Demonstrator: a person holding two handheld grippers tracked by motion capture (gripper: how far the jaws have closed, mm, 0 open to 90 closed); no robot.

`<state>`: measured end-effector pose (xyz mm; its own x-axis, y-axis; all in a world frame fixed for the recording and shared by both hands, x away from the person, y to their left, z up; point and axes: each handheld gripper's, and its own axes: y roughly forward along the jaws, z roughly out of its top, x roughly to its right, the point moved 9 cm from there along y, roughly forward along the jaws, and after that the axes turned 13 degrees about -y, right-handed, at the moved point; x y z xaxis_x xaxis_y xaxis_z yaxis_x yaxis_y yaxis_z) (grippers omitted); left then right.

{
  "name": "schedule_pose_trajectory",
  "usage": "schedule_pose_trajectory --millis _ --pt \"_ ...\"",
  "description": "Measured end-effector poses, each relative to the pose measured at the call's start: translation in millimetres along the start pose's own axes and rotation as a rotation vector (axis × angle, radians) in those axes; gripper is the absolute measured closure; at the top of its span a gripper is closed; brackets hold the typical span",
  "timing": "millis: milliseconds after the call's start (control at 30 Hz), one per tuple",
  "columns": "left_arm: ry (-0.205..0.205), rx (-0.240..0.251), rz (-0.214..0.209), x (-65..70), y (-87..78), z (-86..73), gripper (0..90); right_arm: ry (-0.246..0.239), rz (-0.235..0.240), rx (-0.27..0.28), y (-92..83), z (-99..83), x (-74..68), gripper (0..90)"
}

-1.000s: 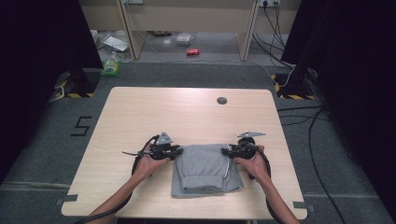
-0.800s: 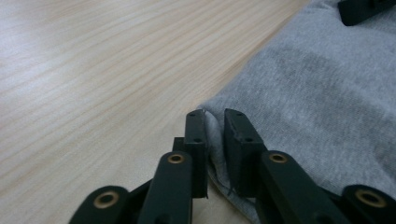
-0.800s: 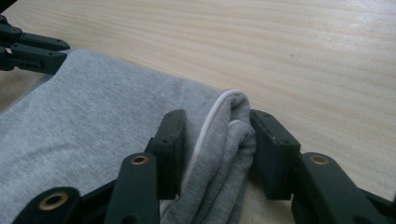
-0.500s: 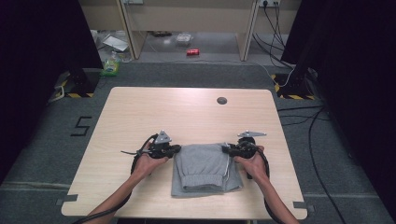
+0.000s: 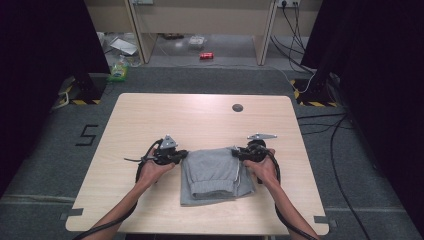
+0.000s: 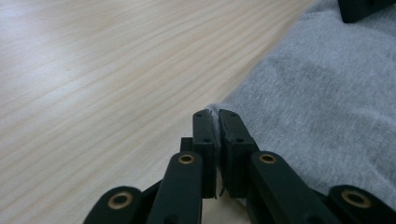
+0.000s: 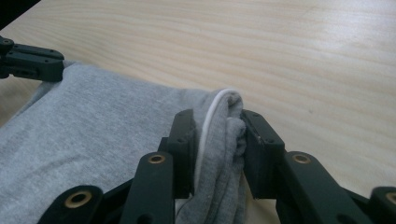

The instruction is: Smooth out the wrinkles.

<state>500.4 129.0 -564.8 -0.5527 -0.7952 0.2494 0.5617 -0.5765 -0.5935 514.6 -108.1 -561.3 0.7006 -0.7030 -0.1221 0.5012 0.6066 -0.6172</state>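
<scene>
Grey sweatpants (image 5: pixel 215 176), folded into a rough rectangle, lie on the near half of the wooden bench (image 5: pixel 200 120), between the person's two forearms that come in from the near edge. A white drawstring (image 7: pixel 212 109) runs along the fold at the garment's right far corner. The left hand-held gripper (image 5: pixel 181 156) sits at the garment's far left corner; in the left gripper view (image 6: pixel 215 114) its jaws are pressed nearly together, with a thin edge of the grey fabric pinched between them. The right hand-held gripper (image 5: pixel 238 153) is at the far right corner; in the right gripper view (image 7: pixel 217 121) a thick bunch of cloth and the drawstring fills the gap between its jaws, which have just been closing and press on the bundle from both sides. Each gripper trails a black cable back along the bench. Farther out, a small dark round cap (image 5: pixel 237 107) sits in the bench top near the far edge. Beyond the bench, on the grey floor, lie a red can (image 5: pixel 206 55) and a green bottle (image 5: pixel 118 70), well apart from each other.
</scene>
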Motion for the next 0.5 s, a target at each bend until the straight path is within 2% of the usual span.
schedule_pose_trajectory --millis 500 --pt "-0.022 0.002 0.044 -30.9 -0.1 14.0 85.2 -0.009 -0.001 0.004 25.7 23.0 2.5 67.2"
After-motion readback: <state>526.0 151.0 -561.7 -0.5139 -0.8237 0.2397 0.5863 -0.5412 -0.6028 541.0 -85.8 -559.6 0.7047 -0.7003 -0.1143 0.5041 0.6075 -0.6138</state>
